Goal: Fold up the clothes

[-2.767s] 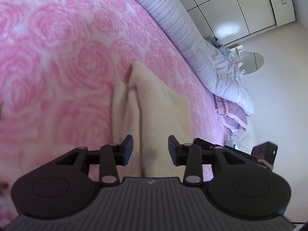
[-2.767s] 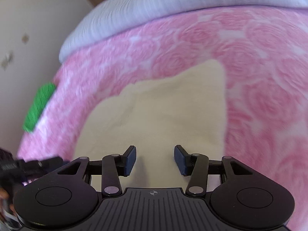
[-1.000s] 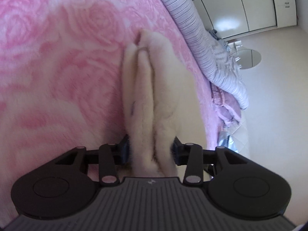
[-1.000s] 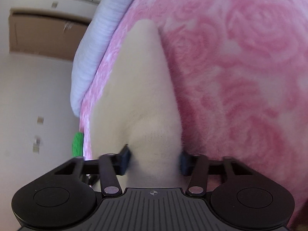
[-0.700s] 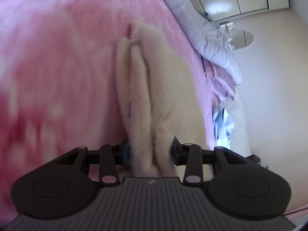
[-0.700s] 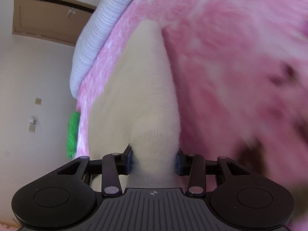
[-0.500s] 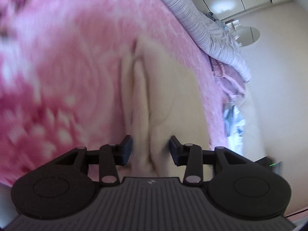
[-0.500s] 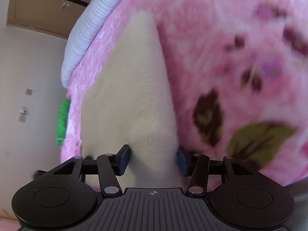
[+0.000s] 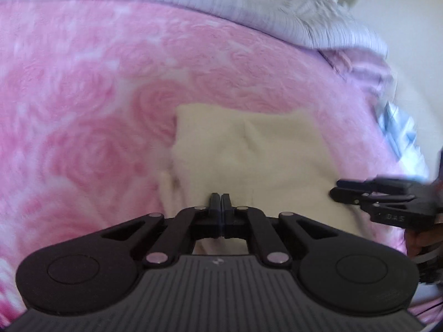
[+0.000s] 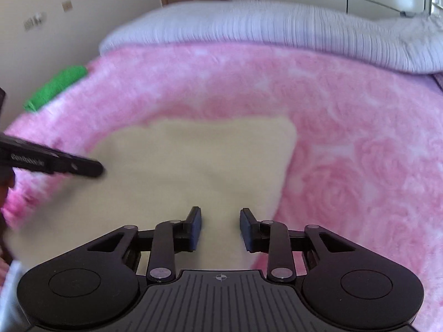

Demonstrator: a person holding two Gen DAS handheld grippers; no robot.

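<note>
Your left gripper [image 9: 221,197] was pinched together, nothing between; right gripper [image 10: 220,225] gaped, held nothing. Cream garment [image 10: 193,171] lay folded flat on pink blanket [image 10: 346,138]. Next likely: smoothing or another fold.

**Two low views over the bed, crossing on the same cloth**

Your left wrist camera sits just behind the left tongs [image 9: 220,199], looking forward and down across the cream garment [image 9: 249,155] toward the pillows [image 9: 249,11]. Your right wrist camera rides behind the right tongs [image 10: 220,218], facing the same way from close above. Both views share the garment and the pink blanket [image 10: 346,127], and each catches the other tool at its edge.
</note>
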